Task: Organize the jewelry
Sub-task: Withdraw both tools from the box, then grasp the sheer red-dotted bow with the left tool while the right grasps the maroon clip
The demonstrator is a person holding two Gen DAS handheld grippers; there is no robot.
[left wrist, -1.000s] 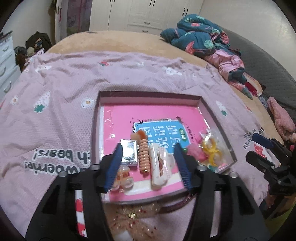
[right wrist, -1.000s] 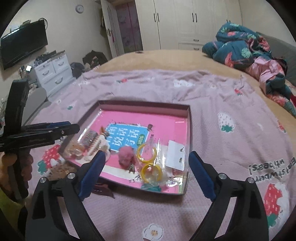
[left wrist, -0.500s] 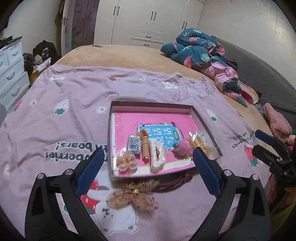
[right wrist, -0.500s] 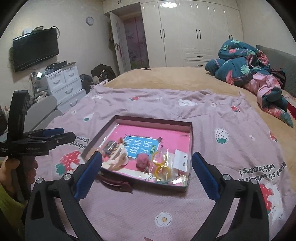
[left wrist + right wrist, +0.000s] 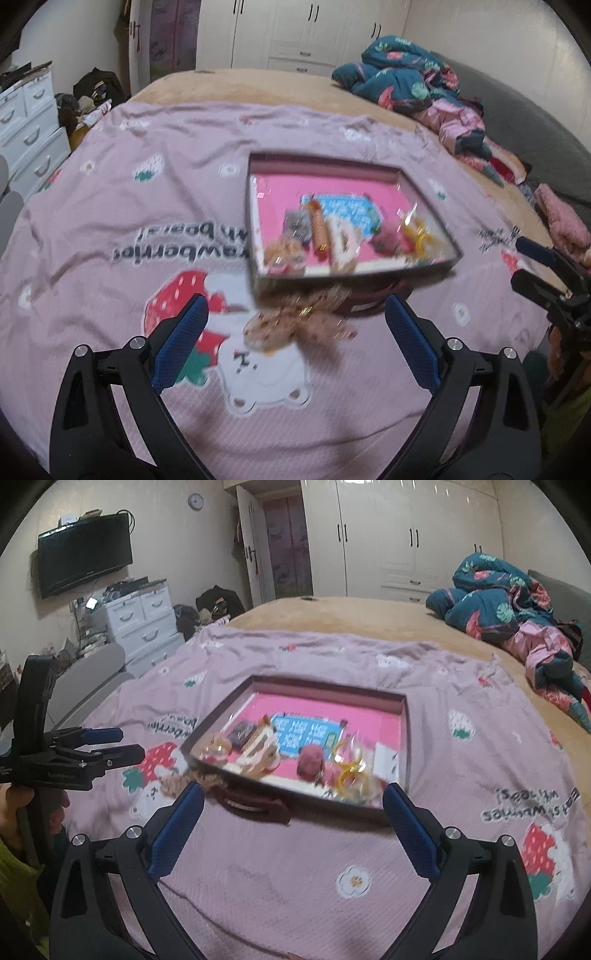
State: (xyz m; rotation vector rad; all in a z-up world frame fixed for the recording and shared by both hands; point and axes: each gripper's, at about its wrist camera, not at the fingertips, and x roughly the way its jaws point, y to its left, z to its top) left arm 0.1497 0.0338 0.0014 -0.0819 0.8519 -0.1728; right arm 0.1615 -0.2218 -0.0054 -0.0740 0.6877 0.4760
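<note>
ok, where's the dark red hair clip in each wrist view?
Left wrist: dark red hair clip at centre, on the bedspread just below the tray's near edge, partly behind the beige bow.
Right wrist: lower centre-left, on the bedspread against the tray's near wall.
Shared landmark: the pink-lined tray.

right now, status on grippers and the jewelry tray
Left hand-held gripper open, empty. Right hand-held gripper open, empty. Tray loaded on bedspread; bow and dark clip outside it.
</note>
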